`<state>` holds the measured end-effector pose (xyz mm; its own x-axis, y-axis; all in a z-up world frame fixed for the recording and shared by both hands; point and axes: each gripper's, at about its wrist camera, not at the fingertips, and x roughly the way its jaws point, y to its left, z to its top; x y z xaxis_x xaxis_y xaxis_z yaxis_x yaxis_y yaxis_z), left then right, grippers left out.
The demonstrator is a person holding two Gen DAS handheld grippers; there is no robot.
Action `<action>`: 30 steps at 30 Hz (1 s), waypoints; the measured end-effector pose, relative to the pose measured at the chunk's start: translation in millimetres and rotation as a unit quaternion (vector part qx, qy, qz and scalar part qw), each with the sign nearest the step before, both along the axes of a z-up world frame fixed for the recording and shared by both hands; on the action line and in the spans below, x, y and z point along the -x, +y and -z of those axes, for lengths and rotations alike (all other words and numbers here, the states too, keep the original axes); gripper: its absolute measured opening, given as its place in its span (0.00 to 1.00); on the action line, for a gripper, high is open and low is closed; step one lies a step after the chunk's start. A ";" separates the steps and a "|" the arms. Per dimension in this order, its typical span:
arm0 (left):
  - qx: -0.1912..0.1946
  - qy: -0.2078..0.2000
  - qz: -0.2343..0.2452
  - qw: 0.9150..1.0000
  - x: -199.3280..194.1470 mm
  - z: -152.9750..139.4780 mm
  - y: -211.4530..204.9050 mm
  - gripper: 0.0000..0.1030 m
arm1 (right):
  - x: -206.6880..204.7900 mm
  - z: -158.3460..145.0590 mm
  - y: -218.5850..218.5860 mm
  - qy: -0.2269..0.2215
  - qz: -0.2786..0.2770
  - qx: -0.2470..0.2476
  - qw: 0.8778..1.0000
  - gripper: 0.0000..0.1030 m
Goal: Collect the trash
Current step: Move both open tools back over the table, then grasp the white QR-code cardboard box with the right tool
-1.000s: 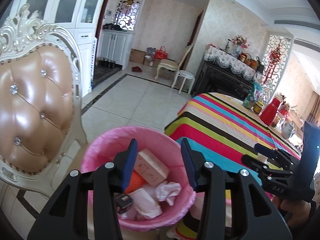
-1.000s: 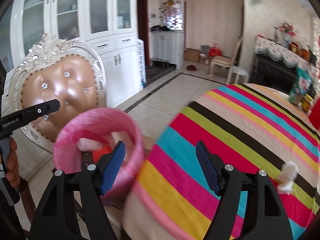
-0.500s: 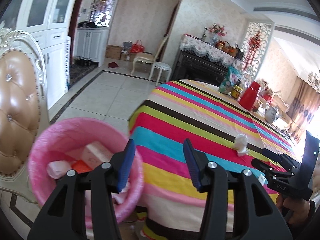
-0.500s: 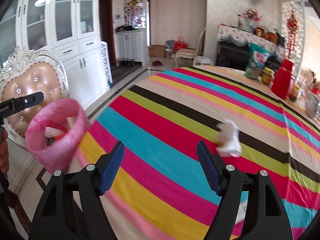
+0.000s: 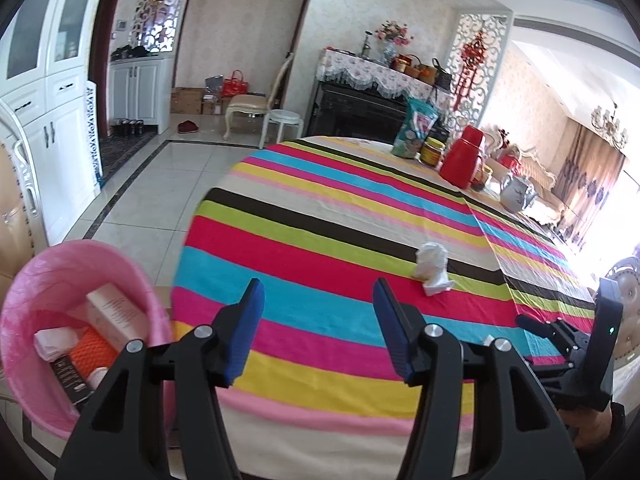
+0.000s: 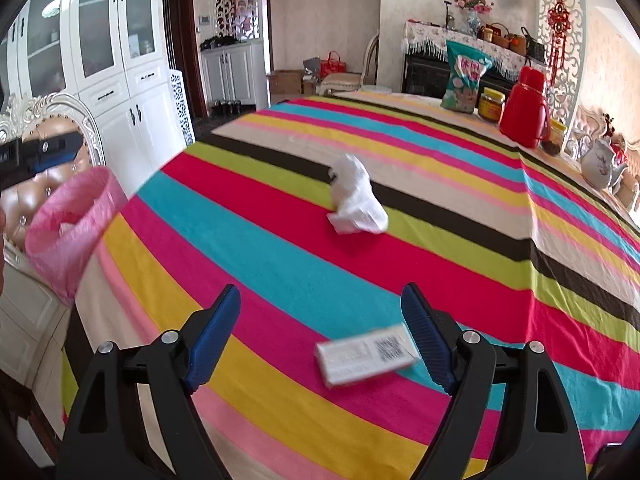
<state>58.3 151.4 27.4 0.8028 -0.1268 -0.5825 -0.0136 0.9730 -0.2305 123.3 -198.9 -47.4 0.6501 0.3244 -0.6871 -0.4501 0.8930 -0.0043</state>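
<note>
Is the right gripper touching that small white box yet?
Apart. The right wrist view shows the white box lying between the open right gripper fingers, striped cloth visible on both sides.

My left gripper (image 5: pixel 316 330) and right gripper (image 6: pixel 322 338) are matt black plastic with ribbed blue pads (image 6: pixel 214 338) and bright metal screw heads. The striped tablecloth (image 6: pixel 440 240) is soft woven cloth, slightly creased. The crumpled tissue (image 6: pixel 356 204) looks like thin white paper. The small box (image 6: pixel 366 354) is smooth printed card. The pink bin liner (image 5: pixel 60 264) is thin, crinkly plastic film. The red flask (image 6: pixel 524 108) is glossy plastic, and the floor tiles (image 5: pixel 160 200) shine.
</note>
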 end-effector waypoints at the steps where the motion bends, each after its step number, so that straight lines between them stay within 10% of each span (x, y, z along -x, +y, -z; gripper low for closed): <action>1: -0.001 0.001 0.004 1.000 -3.2 0.9 -8.2 0.53 | -0.7 2.1 -2.6 0.003 -0.002 0.002 1.000 0.76; 30: -0.026 0.030 0.064 0.997 -61.5 16.8 -98.4 0.53 | -25.3 53.1 -31.5 0.080 -0.033 0.034 0.996 0.64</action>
